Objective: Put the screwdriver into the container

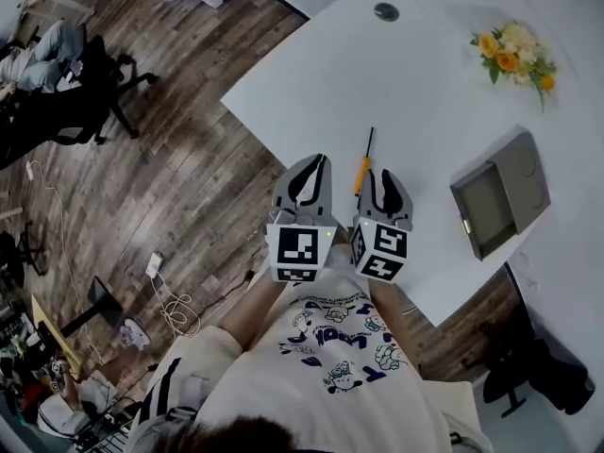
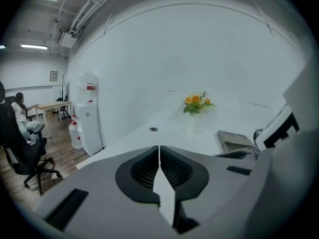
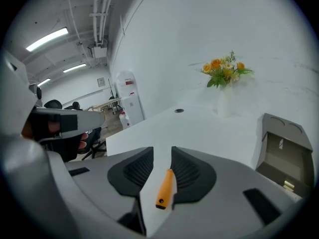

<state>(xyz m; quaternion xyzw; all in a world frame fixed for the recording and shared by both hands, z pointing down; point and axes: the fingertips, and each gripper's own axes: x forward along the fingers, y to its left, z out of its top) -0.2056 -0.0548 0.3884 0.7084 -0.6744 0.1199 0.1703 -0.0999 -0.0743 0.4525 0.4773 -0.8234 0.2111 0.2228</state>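
Note:
A screwdriver [image 1: 361,172] with an orange handle and a thin black shaft lies on the white table [image 1: 425,74], just ahead of both grippers. In the right gripper view the orange handle [image 3: 166,188] shows in the gap between the jaws, lying on the table and close to the right jaw. My right gripper [image 1: 379,178] [image 3: 162,156] is open, its tips beside the handle. My left gripper [image 1: 319,163] [image 2: 159,149] is shut and holds nothing, left of the screwdriver near the table's edge. The grey container [image 1: 500,196] [image 3: 281,151] stands open to the right.
A bunch of orange and yellow flowers [image 1: 514,55] [image 3: 225,69] stands at the table's far right. A round cable grommet [image 1: 386,11] sits at the far edge. Wooden floor, office chairs and a seated person [image 1: 38,59] lie to the left; a water dispenser [image 2: 87,113] stands beyond.

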